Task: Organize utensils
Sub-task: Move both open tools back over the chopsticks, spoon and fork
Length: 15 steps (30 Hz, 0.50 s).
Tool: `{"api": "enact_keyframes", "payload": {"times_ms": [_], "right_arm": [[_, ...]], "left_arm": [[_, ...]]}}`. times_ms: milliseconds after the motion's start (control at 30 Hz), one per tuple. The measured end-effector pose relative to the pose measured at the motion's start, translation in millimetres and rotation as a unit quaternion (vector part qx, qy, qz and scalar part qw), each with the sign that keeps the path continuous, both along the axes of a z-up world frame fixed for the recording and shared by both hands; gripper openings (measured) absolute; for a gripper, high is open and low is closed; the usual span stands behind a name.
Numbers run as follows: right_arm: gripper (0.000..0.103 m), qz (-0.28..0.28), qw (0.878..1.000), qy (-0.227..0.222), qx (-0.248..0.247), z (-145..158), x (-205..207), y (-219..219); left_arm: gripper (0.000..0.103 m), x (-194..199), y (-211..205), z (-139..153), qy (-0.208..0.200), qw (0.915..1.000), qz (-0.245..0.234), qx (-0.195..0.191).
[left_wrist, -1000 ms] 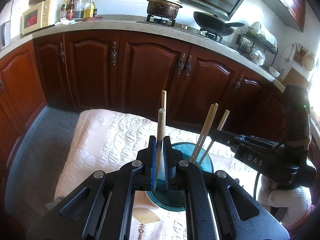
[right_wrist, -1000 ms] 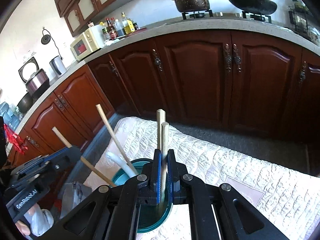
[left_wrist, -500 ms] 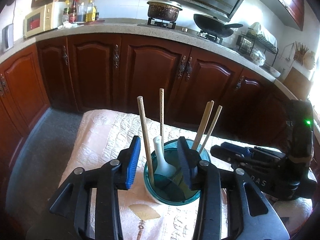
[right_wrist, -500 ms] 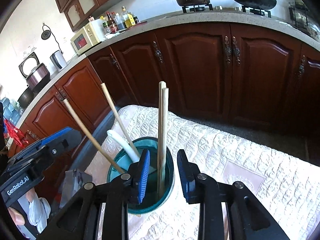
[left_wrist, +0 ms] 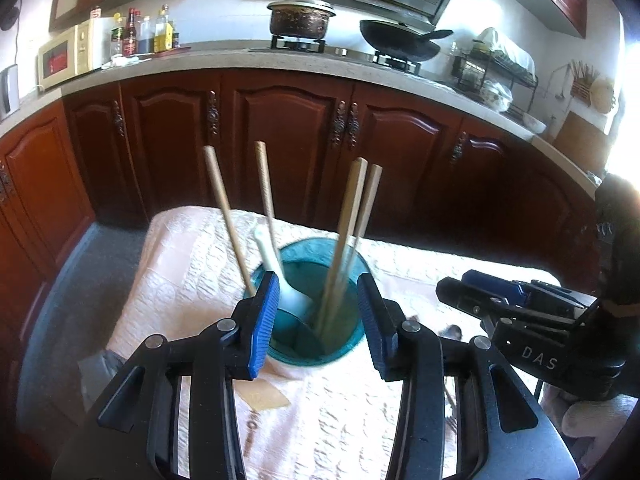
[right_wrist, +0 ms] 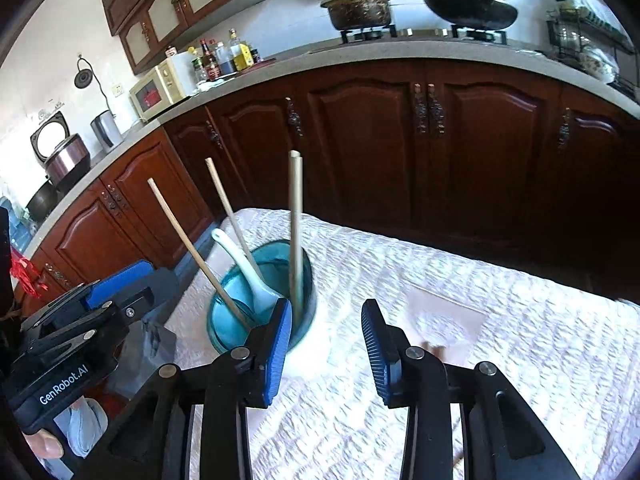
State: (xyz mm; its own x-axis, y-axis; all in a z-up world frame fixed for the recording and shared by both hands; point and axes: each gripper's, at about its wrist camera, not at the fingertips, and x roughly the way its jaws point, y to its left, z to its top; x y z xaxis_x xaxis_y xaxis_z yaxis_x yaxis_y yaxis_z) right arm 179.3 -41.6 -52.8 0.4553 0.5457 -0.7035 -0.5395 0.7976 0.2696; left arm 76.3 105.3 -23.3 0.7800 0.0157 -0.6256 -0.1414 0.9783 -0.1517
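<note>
A teal cup [left_wrist: 344,344] [right_wrist: 224,320] stands on the white quilted cloth. In it lean a white spoon [left_wrist: 276,276] [right_wrist: 244,268] and several wooden chopsticks: a tight pair [left_wrist: 352,216] [right_wrist: 296,232] and two apart [left_wrist: 224,208] [right_wrist: 188,240]. My left gripper [left_wrist: 316,284] is open just short of the cup, its blue pads clear of the chopsticks. My right gripper [right_wrist: 326,308] [left_wrist: 452,292] has its jaws opening, with only cloth between them and the cup just left of its left pad. The left gripper [right_wrist: 92,308] also shows at the left of the right wrist view.
The cloth-covered table [right_wrist: 500,320] stretches to the right of the cup. Dark wooden cabinets [left_wrist: 288,140] run behind it under a counter with a microwave [left_wrist: 64,60], bottles, a pot and a wok. A gloved hand [left_wrist: 592,420] holds the right gripper.
Both grippers went from shut on a chopstick pair to open. The freed chopsticks now lean in the cup. Both grippers have drawn back from the cup, the right one also shifting rightward.
</note>
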Motion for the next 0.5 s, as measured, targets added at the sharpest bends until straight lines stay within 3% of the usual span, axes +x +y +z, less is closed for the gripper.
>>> {"api": "enact_keyframes", "payload": {"times_ms": [500], "right_arm": [[0.038,-0.067,0.998,-0.005,-0.018,-4,-33,-69]], "left_arm": [[0.04,-8,-66,-10,0.012,0.9982,-0.059,-0.002]]}}
